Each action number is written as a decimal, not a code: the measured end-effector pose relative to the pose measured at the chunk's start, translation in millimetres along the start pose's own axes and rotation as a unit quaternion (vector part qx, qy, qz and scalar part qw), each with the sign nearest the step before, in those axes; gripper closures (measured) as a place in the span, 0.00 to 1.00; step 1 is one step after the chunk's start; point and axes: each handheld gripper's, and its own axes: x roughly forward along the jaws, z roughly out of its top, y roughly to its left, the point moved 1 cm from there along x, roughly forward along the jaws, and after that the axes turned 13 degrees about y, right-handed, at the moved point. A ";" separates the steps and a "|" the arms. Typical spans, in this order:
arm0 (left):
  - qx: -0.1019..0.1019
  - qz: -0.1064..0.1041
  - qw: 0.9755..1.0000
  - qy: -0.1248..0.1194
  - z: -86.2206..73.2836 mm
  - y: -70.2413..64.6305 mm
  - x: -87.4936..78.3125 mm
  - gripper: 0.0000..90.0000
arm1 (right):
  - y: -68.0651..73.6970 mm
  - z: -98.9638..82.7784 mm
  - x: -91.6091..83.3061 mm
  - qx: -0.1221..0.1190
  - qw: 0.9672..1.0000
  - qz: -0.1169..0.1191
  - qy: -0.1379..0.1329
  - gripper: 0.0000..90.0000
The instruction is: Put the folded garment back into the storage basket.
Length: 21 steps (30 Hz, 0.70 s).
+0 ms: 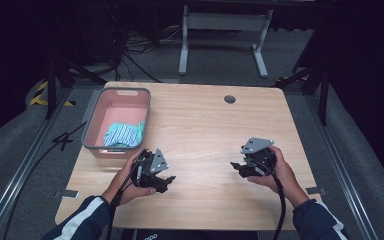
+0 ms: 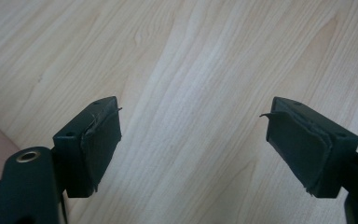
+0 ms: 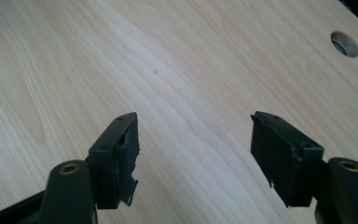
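Both grippers hover low over the bare desk (image 1: 205, 130) — left gripper (image 1: 166, 181) and right gripper (image 1: 236, 166) with fingers spread wide, holding nothing. The patterned cloth (image 1: 124, 134) sits in the pink basket (image 1: 91, 120) — likely task done, or a reach left comes next.

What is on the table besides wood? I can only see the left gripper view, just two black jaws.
Observer: A grey basket with a pink inside sits at the table's far left.
Operator: Is anything in it?
Observer: Yes, a teal patterned cloth lies crumpled at its near end.
Operator: Is the other gripper holding something?
Observer: No. The right gripper has its jaws wide apart over bare table.
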 end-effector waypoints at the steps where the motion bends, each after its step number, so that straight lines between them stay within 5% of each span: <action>1: 0.001 0.000 1.000 0.002 -1.3 -0.1 1.8 0.20 | -0.6 -5.2 1.1 0.002 1.000 0.001 -0.001 0.36; 13: -0.002 -0.023 1.000 0.012 -17.4 0.0 14.8 0.20 | -8.9 -69.7 12.3 0.052 0.999 0.007 -0.004 0.34; 21: -0.005 -0.057 0.998 -0.001 -21.3 -4.8 22.4 0.20 | -9.0 -95.5 14.5 0.084 0.996 0.021 -0.014 0.32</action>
